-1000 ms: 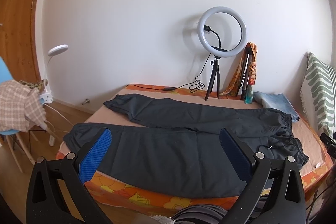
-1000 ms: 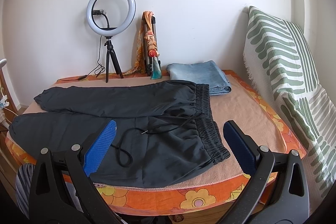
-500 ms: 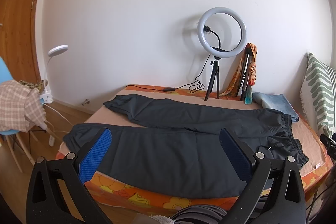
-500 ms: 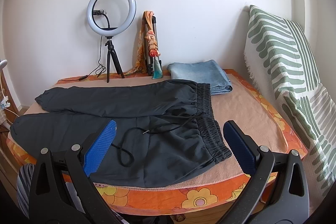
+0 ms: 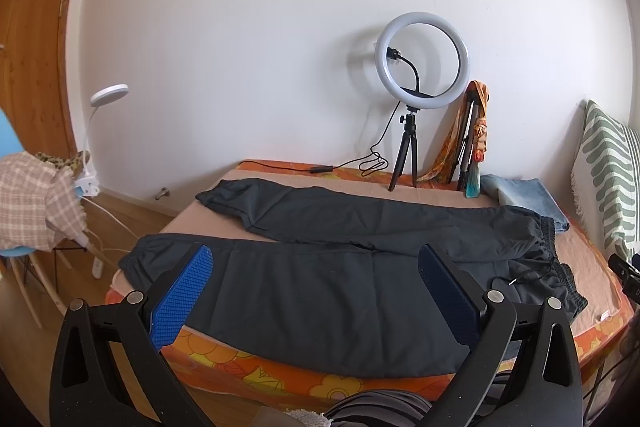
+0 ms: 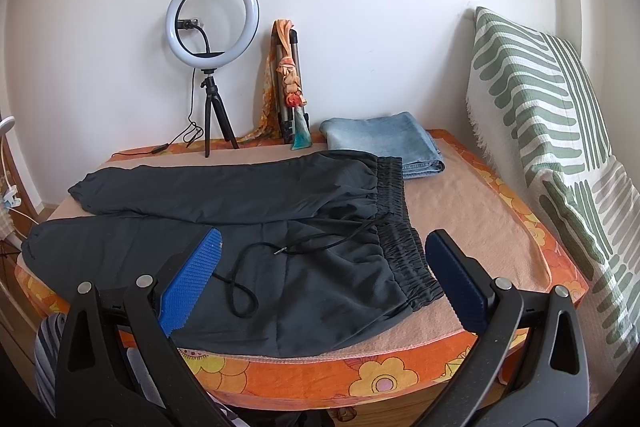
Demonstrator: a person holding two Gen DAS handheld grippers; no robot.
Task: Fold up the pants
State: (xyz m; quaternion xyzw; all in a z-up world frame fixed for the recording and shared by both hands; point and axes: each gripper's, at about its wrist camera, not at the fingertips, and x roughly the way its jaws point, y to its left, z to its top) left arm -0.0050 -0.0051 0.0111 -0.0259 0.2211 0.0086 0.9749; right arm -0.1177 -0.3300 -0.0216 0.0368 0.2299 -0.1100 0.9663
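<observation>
1. The dark grey pants [image 5: 360,267] are laid out flat on the bed [image 6: 480,219], unfolded, with both legs stretched toward the left and the elastic waistband [image 6: 400,223] on the right side.
2. The two legs are spread a bit apart at the cuffs, the far one angled toward the wall, the near one running along the front edge of the bed.
3. A black drawstring [image 6: 256,267] is seen loose on top of the fabric, curled in a loop just below the waistband.
4. The left gripper [image 5: 316,291] is held wide apart, nothing between its blue pads [image 5: 182,297], hovering above the near leg.
5. The right gripper [image 6: 320,275] is spread wide too, empty, held over the waist area and the drawstring.
6. Folded blue jeans [image 6: 384,143] are parked just behind the waistband, touching or nearly touching it.
7. A ring light [image 6: 212,15] on a small tripod is set at the back by the wall, with a scarf-wrapped tripod [image 6: 290,83] leaned next to it.
8. A green striped cushion [image 6: 552,131] is propped up on the right.
</observation>
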